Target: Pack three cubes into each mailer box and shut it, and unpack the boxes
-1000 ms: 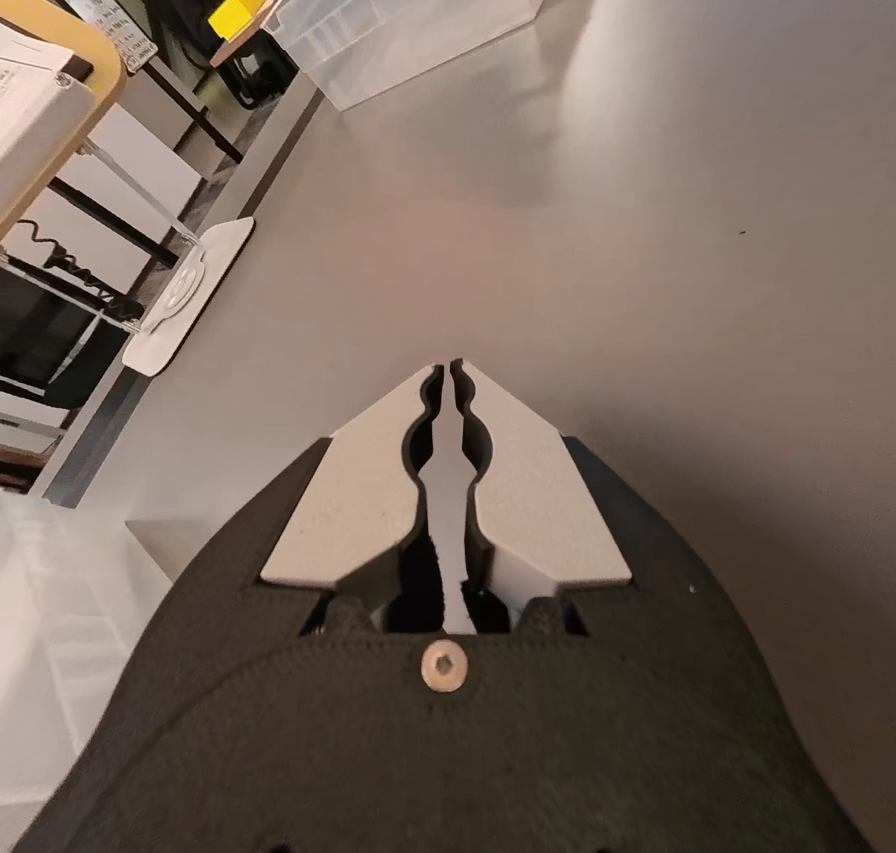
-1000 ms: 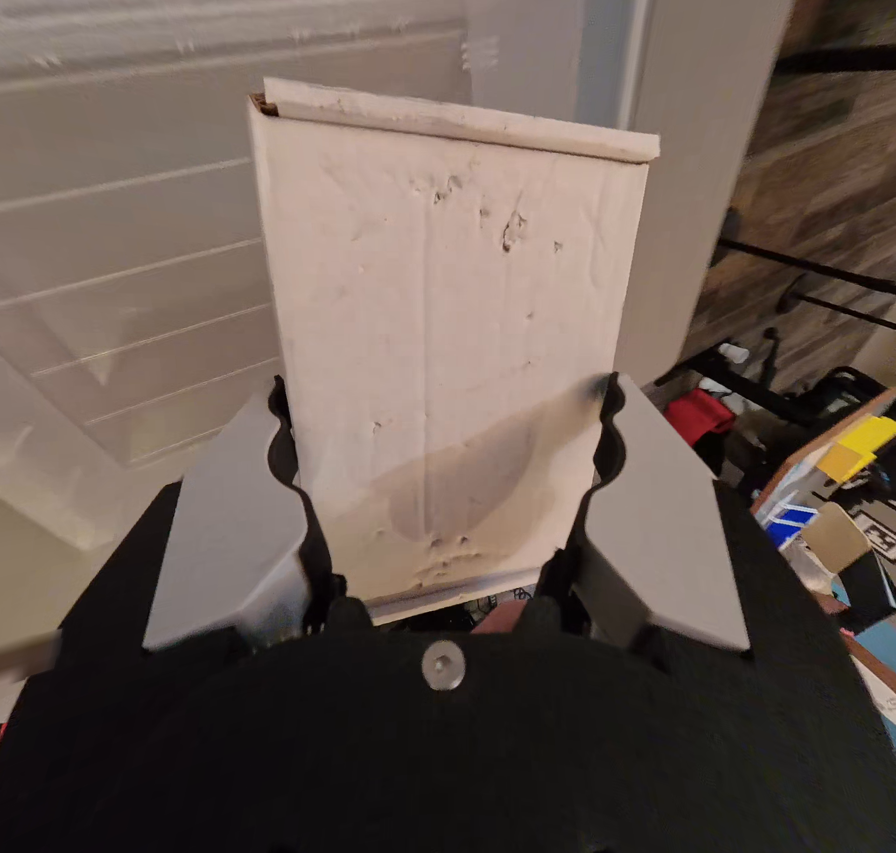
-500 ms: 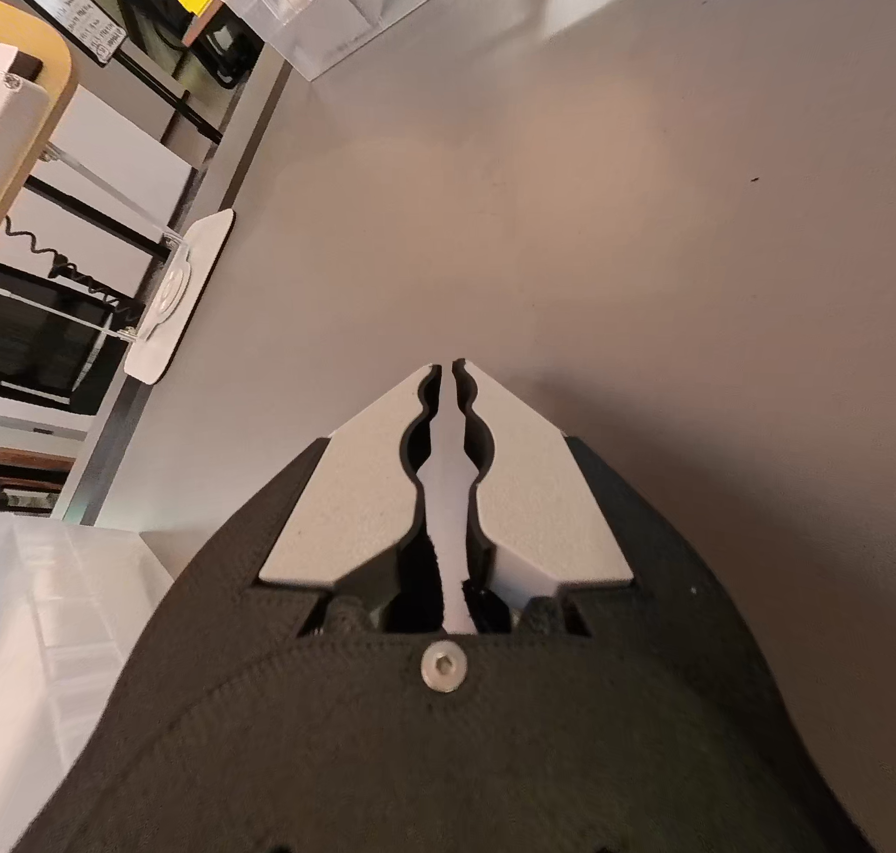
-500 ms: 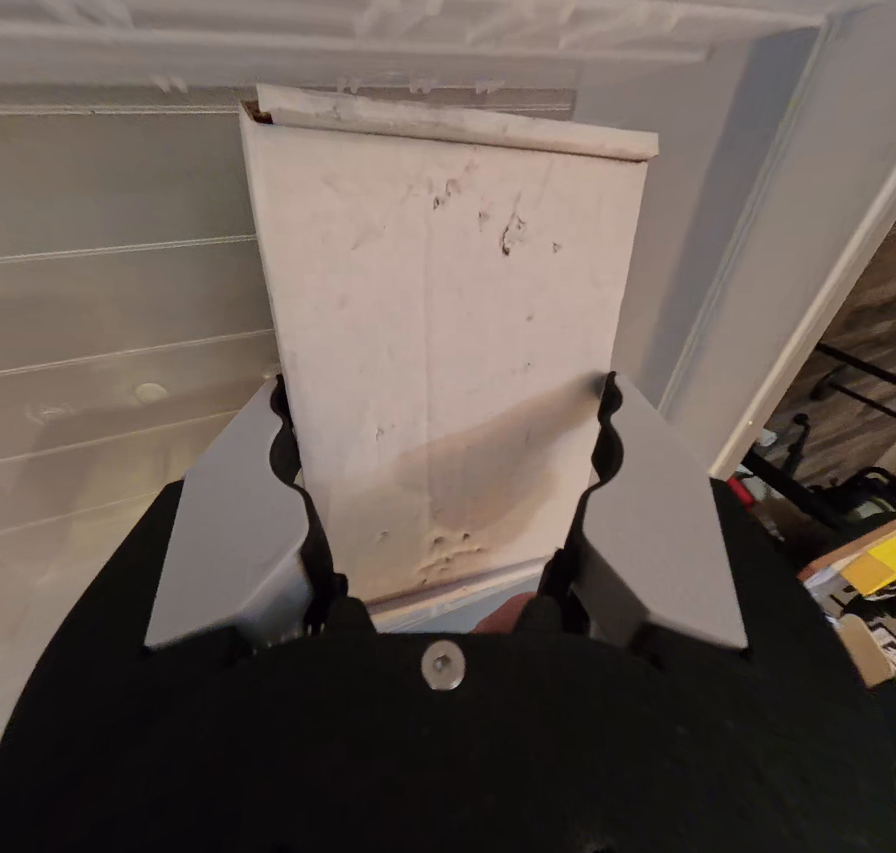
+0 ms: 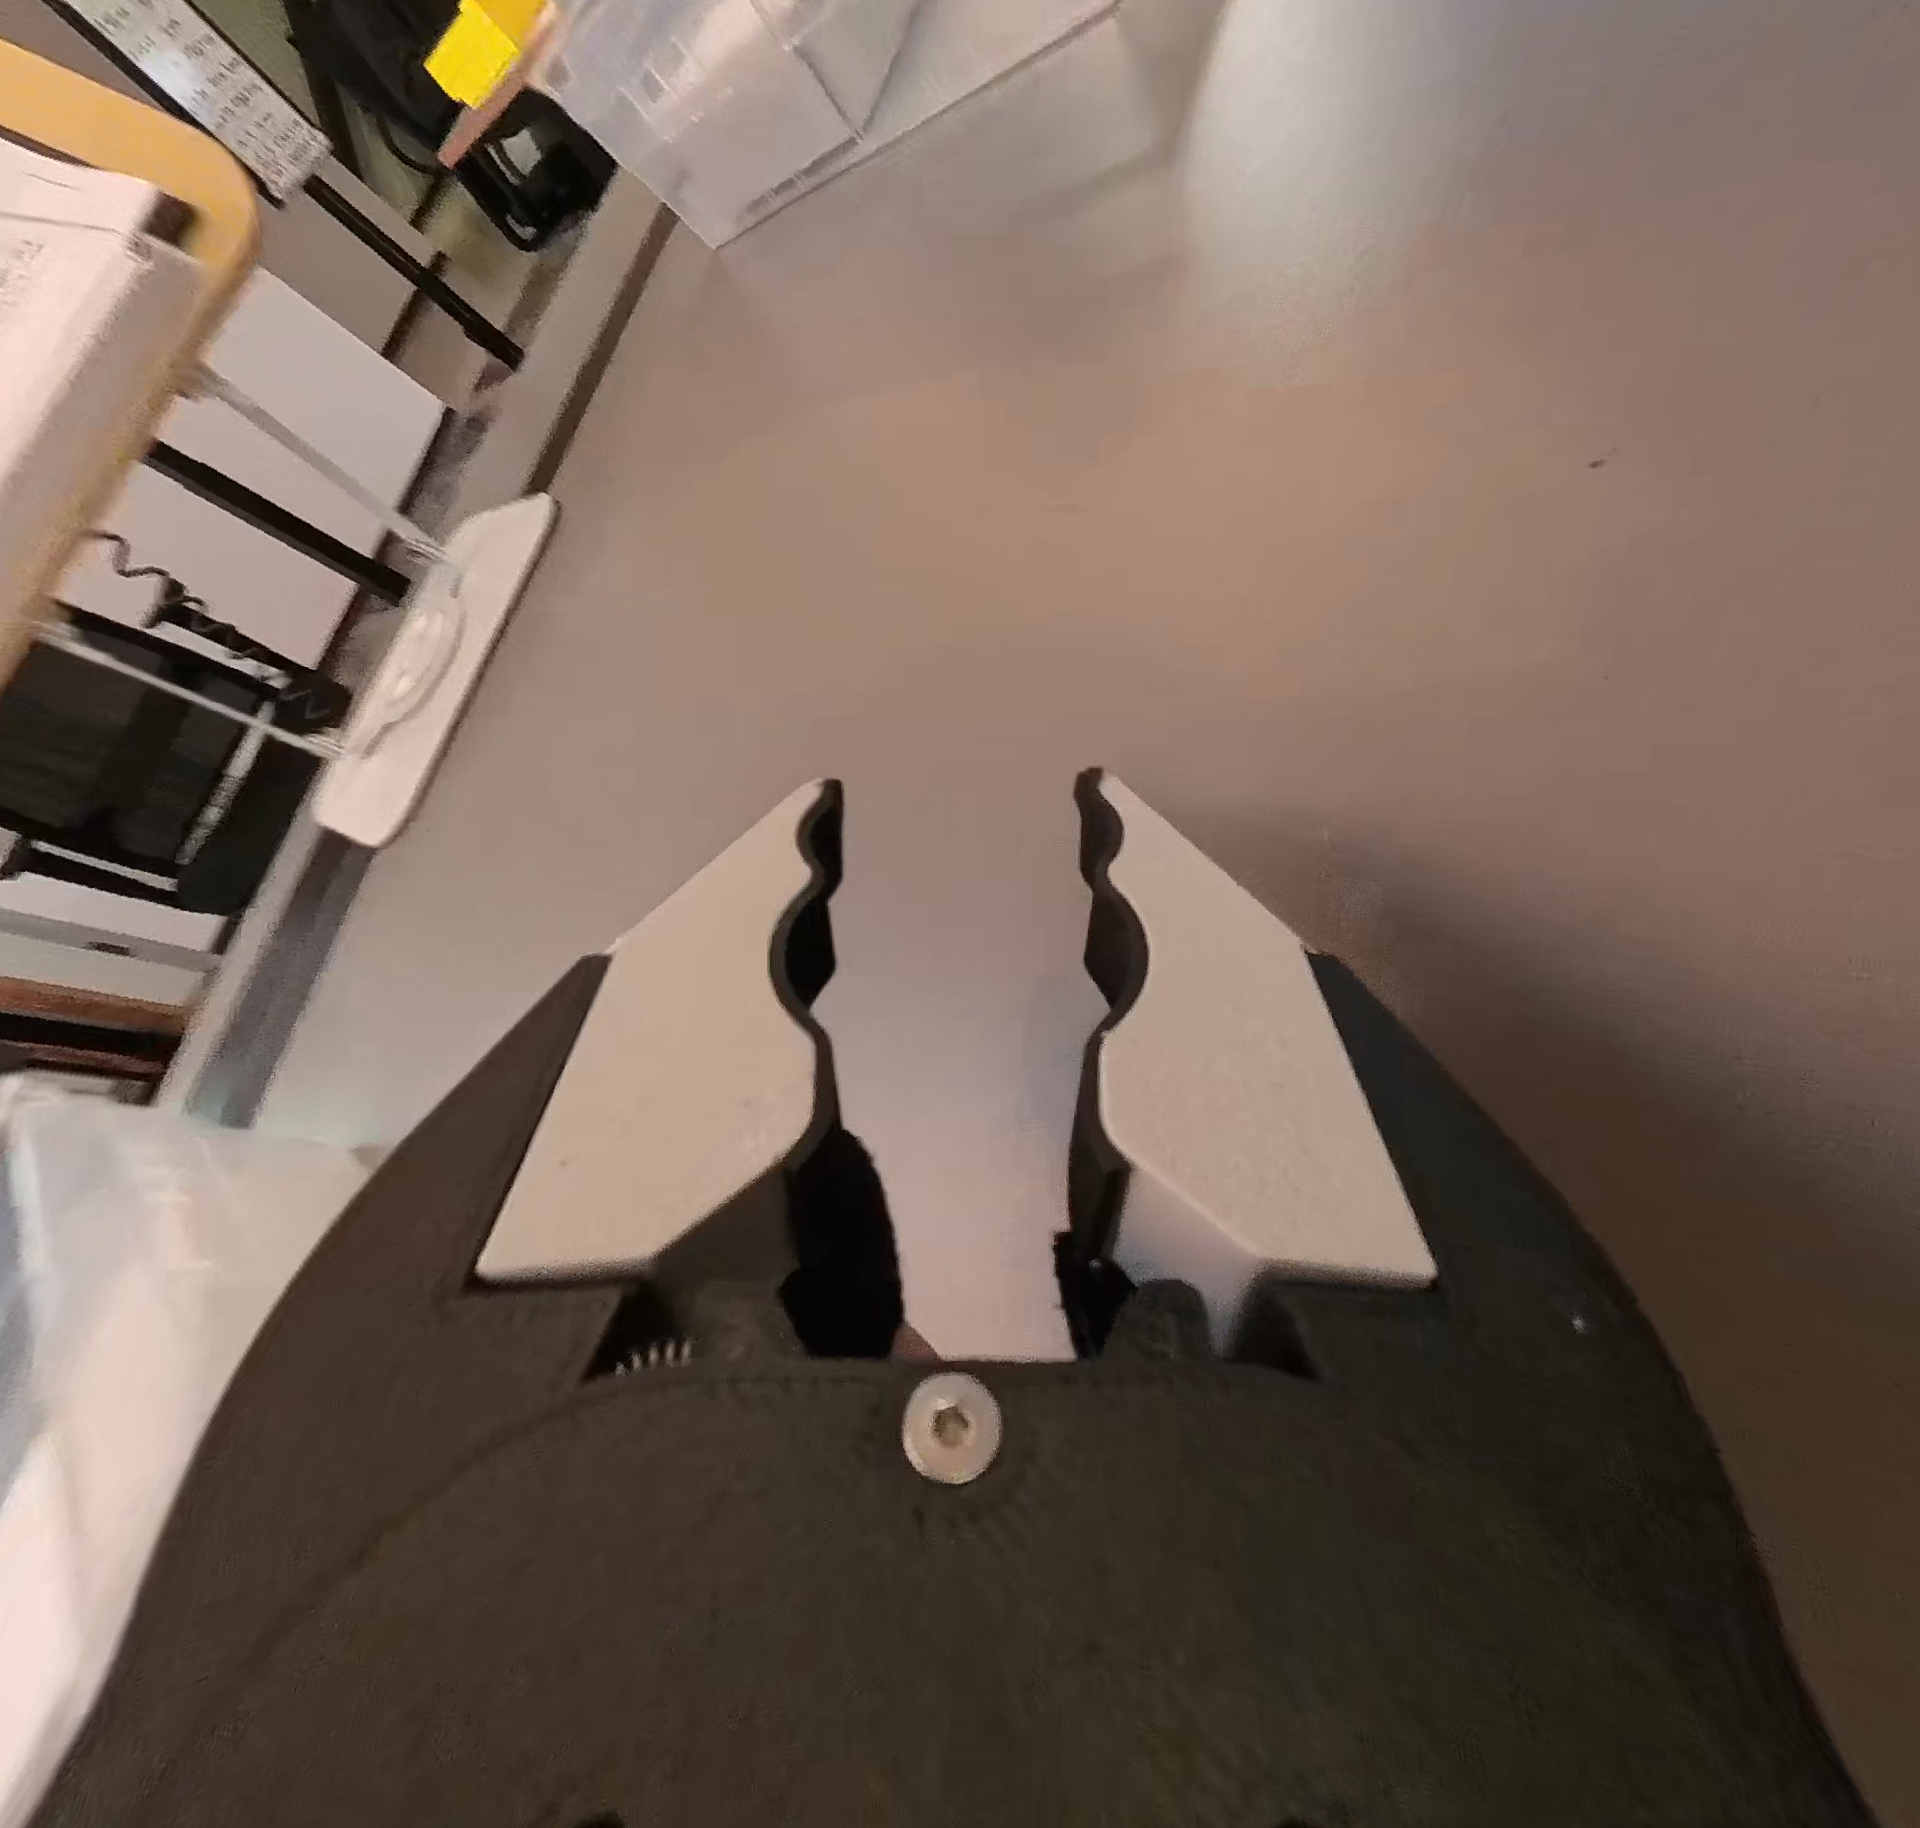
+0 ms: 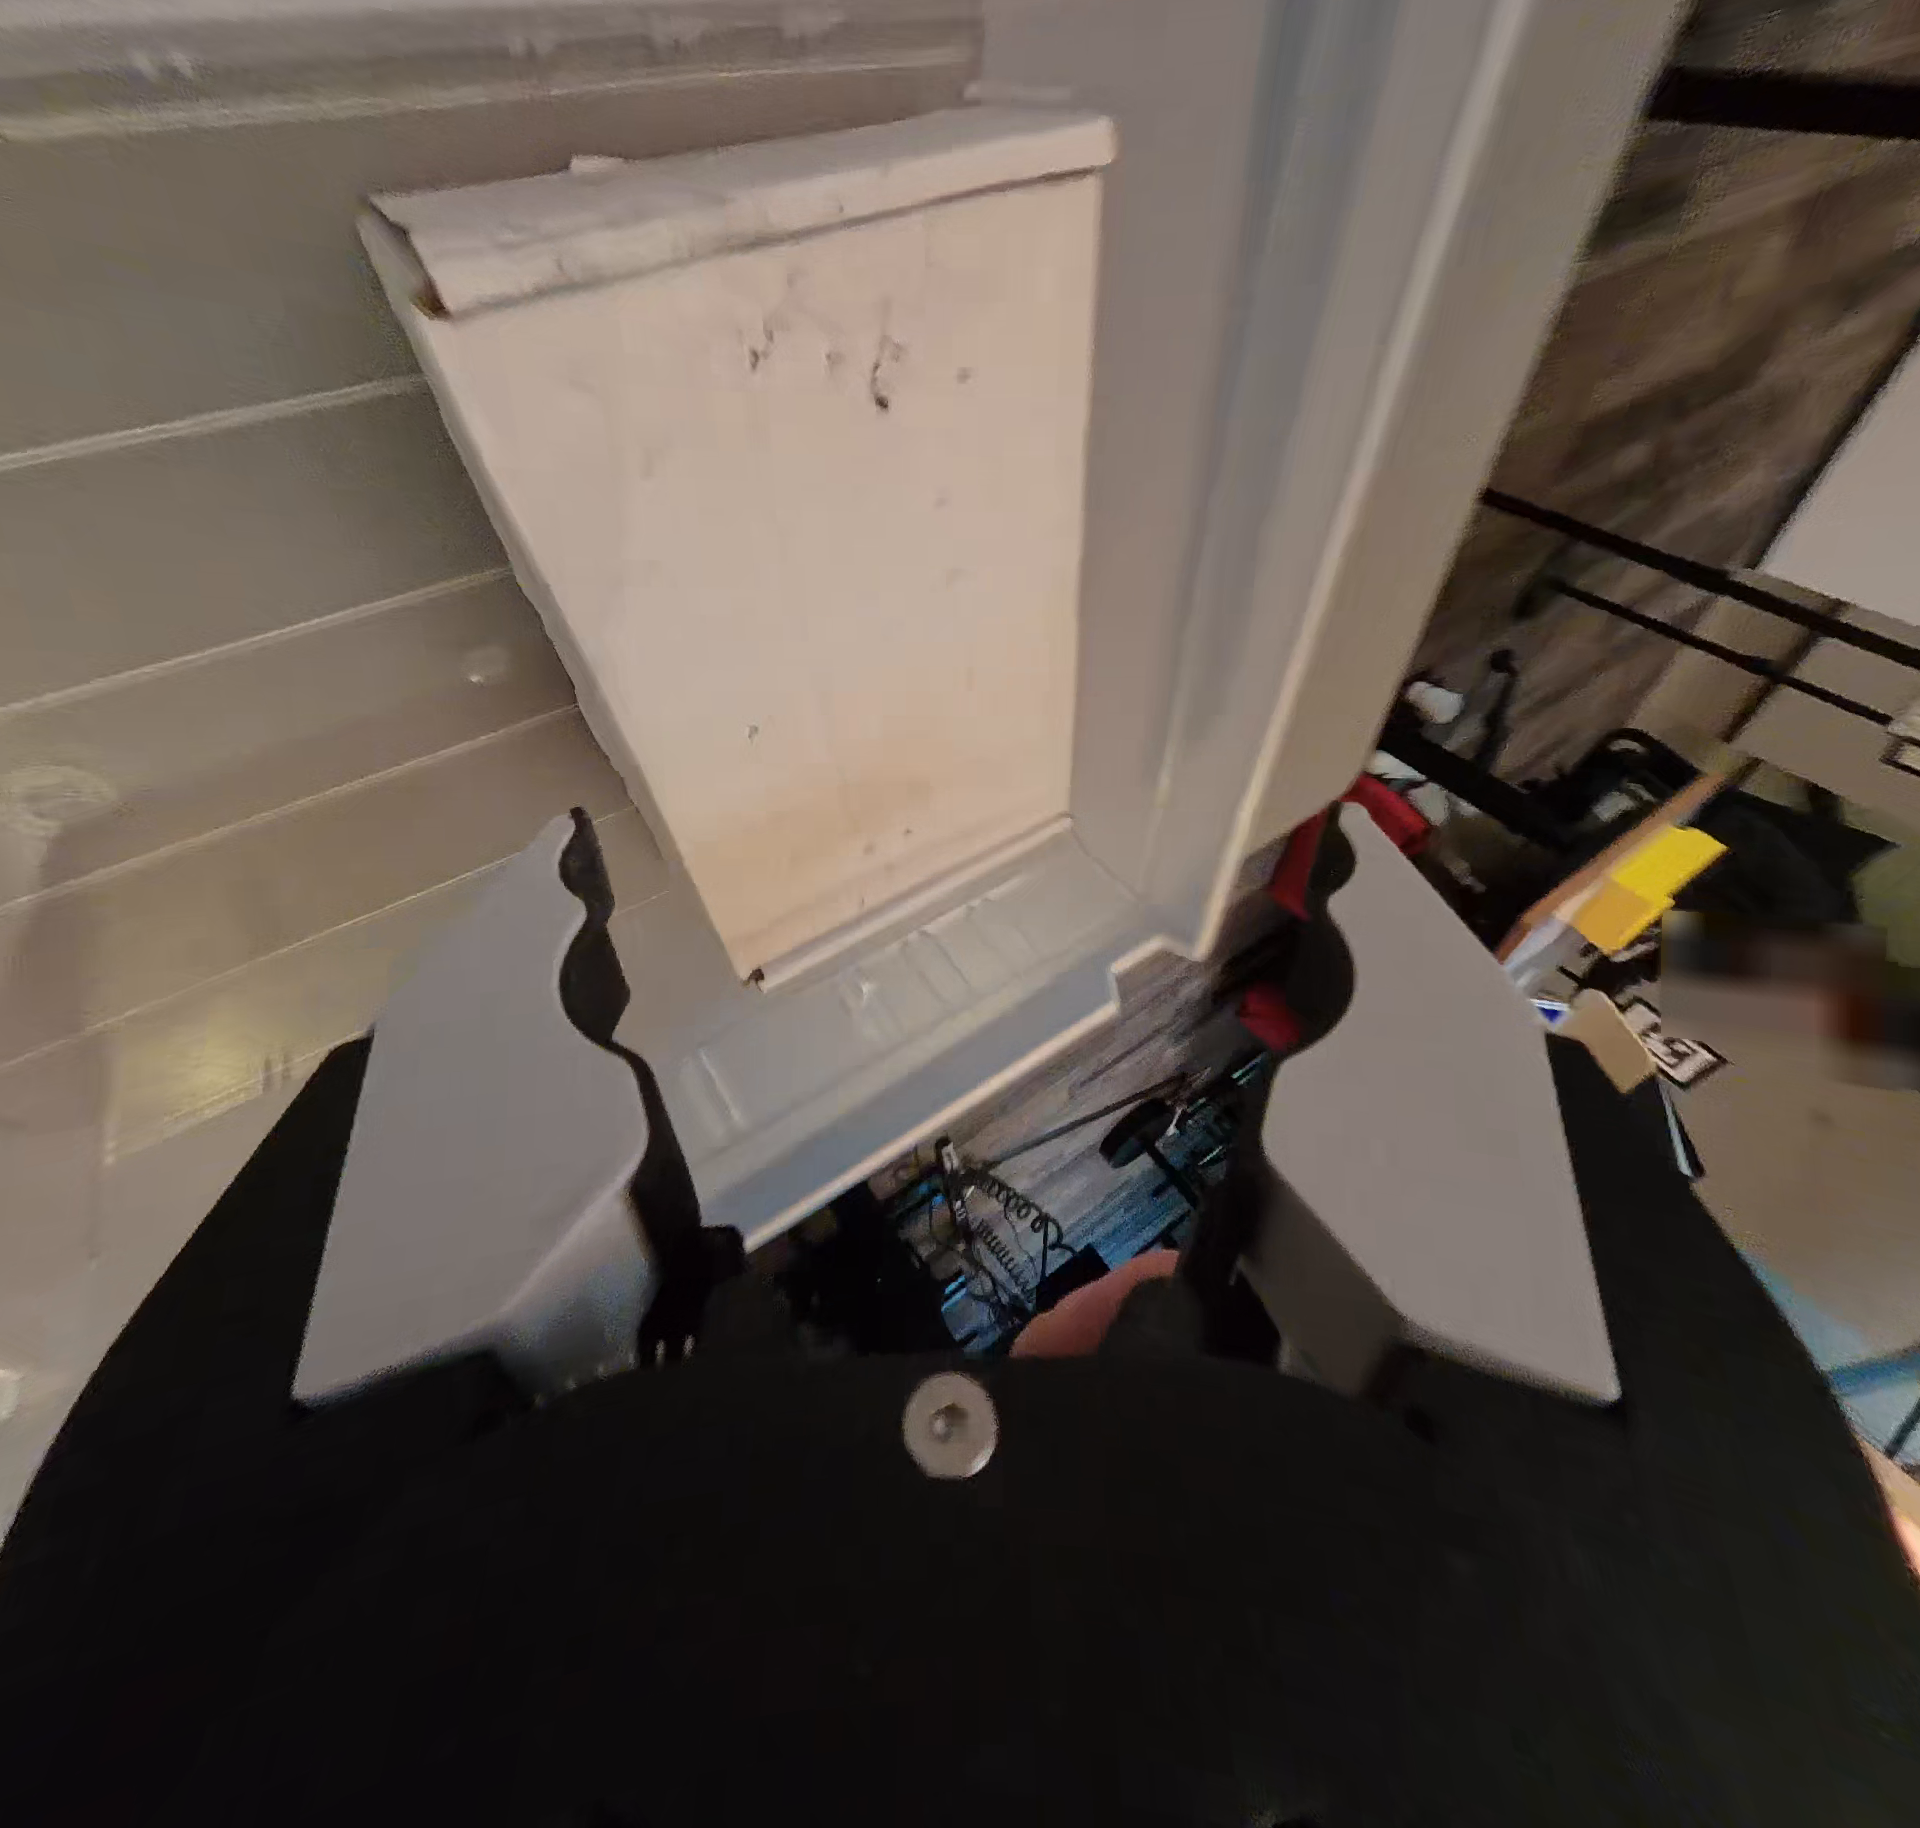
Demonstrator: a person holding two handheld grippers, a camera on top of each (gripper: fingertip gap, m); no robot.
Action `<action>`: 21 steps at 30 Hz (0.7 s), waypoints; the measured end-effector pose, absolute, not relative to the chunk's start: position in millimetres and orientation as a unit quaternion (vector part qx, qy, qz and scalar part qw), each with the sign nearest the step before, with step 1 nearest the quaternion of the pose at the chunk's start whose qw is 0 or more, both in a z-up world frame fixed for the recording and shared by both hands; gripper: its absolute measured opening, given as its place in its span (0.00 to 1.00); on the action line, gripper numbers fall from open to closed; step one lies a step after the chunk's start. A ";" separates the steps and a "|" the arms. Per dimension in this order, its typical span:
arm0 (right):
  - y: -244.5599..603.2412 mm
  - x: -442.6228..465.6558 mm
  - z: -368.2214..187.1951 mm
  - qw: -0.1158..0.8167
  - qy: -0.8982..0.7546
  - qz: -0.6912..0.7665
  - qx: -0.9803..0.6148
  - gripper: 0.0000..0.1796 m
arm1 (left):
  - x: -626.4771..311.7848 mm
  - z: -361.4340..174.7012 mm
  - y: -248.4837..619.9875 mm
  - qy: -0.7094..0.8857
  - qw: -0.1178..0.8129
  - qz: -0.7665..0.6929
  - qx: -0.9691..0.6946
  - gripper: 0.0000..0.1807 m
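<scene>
A closed white mailer box (image 6: pixel 790 552), scuffed and dented, lies free inside a clear plastic bin (image 6: pixel 1340 448), in its near right corner. My right gripper (image 6: pixel 961 822) is open and empty, with its fingers spread just short of the box's near end, above the bin's rim. My left gripper (image 5: pixel 956 791) is open and empty above the bare grey table (image 5: pixel 1351 531). No cubes show on the table.
A second clear bin (image 5: pixel 831 43) stands at the table's far end, and another (image 5: pixel 104 1311) at the lower left. A white flat base (image 5: pixel 436 656) sits on the table's left edge. Yellow blocks (image 5: pixel 483 43) lie on furniture beyond the table; they also show in the right wrist view (image 6: pixel 1652 885).
My right gripper has opened and let go of the mailer box, which now lies in the bin. My left gripper has gone from shut to open.
</scene>
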State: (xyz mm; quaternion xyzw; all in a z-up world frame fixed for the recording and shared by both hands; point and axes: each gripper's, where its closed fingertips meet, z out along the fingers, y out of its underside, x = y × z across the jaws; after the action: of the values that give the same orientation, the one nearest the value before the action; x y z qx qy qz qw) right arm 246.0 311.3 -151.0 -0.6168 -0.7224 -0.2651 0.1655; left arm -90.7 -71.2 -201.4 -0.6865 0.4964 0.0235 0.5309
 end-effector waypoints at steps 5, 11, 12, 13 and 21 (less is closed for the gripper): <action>259.0 199.5 -90.3 0.301 -0.710 -0.283 -0.571 0.67 | -124.4 -131.2 -69.2 0.481 0.579 0.076 -0.654 0.30; 137.4 113.2 -59.6 0.424 -0.739 -0.219 -0.475 0.61 | -226.6 -80.3 -40.5 0.484 0.526 0.214 -0.665 0.43; 120.7 103.3 -64.6 0.427 -0.745 -0.204 -0.470 0.61 | -244.1 -78.6 -32.5 0.493 0.505 0.231 -0.670 0.42; 105.1 93.7 -70.9 0.430 -0.752 -0.187 -0.464 0.61 | -262.2 -79.7 -22.8 0.500 0.481 0.240 -0.679 0.42; 30.6 50.8 -133.4 0.436 -0.763 -0.068 -0.473 0.57 | -352.8 -150.2 55.1 0.539 0.294 0.116 -0.781 0.64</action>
State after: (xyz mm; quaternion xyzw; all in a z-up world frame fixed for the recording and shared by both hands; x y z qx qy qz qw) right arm 50.8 30.6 -133.4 -0.4734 -0.7625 -0.0682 0.4357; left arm -352.8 55.1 -150.2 -0.7808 0.5391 0.1162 0.2937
